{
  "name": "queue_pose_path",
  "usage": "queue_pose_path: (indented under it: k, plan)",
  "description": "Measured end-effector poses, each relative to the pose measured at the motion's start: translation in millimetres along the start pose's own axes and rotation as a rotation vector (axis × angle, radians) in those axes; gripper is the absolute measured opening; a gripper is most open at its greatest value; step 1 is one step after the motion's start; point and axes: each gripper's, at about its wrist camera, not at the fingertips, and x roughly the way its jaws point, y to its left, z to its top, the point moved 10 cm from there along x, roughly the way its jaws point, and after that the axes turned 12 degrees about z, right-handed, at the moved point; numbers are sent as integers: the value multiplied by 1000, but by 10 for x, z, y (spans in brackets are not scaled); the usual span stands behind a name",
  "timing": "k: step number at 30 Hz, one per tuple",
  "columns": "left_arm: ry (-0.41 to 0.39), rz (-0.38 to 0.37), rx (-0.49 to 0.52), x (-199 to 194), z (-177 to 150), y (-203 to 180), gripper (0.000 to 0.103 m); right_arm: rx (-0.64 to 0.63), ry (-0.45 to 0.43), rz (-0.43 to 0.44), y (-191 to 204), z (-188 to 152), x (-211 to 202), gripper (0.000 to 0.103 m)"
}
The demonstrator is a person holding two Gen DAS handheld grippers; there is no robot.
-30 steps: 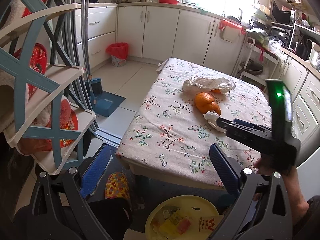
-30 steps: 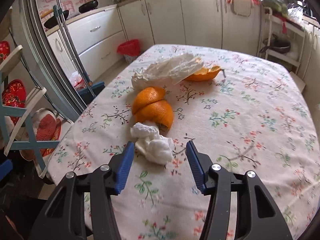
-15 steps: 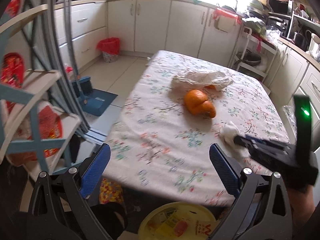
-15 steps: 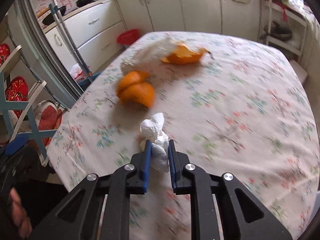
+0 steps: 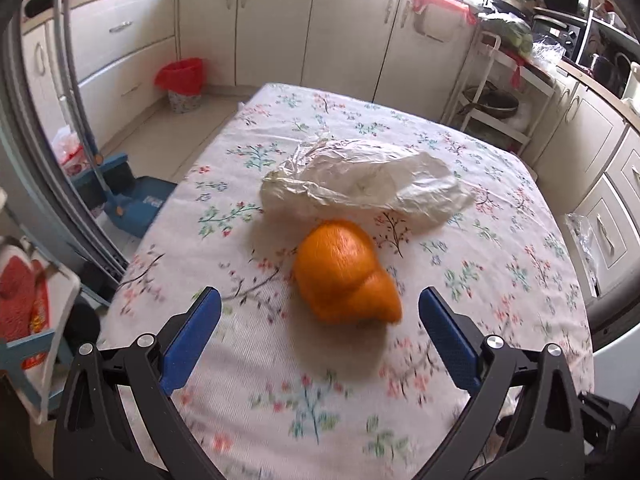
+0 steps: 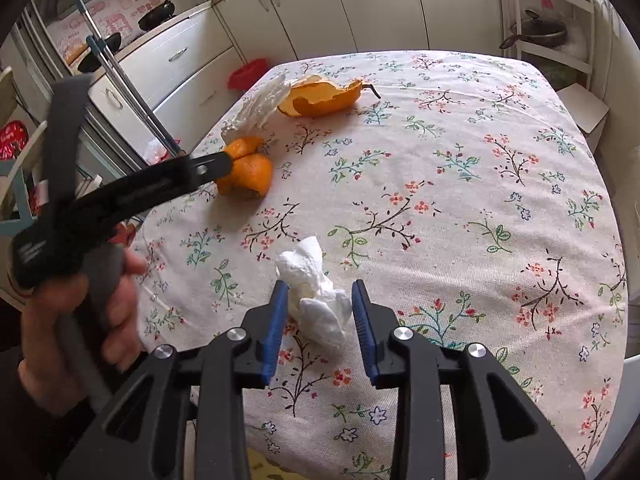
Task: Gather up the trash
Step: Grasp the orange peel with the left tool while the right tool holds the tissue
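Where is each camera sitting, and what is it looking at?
Left wrist: on the left gripper, looking down its open blue fingers at the orange peel and plastic bag.
Right wrist: on the right gripper, over the crumpled tissue; the left hand shows beside it.
Both see the orange peel, the bag and the floral tablecloth.

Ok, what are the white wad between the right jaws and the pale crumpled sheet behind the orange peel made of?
The crumpled white wad looks like soft matte tissue paper: fluffy, creased folds, no shine. The pale crumpled sheet looks like thin plastic film, probably a bag: translucent, fine sharp wrinkles, a slight sheen. Neither is certain from sight alone.
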Motion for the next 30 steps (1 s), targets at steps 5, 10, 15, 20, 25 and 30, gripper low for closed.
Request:
queue_pose_path:
  k: [5, 10, 15, 20, 25, 30]
  plan:
    - [14, -8, 28, 212, 151, -67, 94, 28, 5, 22, -48, 41, 32, 39]
    - [73, -81, -27, 346, 215, -53, 57, 29, 30, 19, -66, 26, 72, 39]
    - [109, -136, -89, 357, 216, 30, 37, 33, 39, 19, -59, 34, 100, 40]
    - [127, -182, -158, 268, 211, 162, 30, 24, 41, 13, -38, 35, 94, 40]
    - [98, -181, -147, 53, 151, 284, 22, 17, 44, 6, -11, 25, 75, 40]
    - [74, -170, -119, -221, -60, 377, 21, 9, 47, 2, 17, 14, 52, 40]
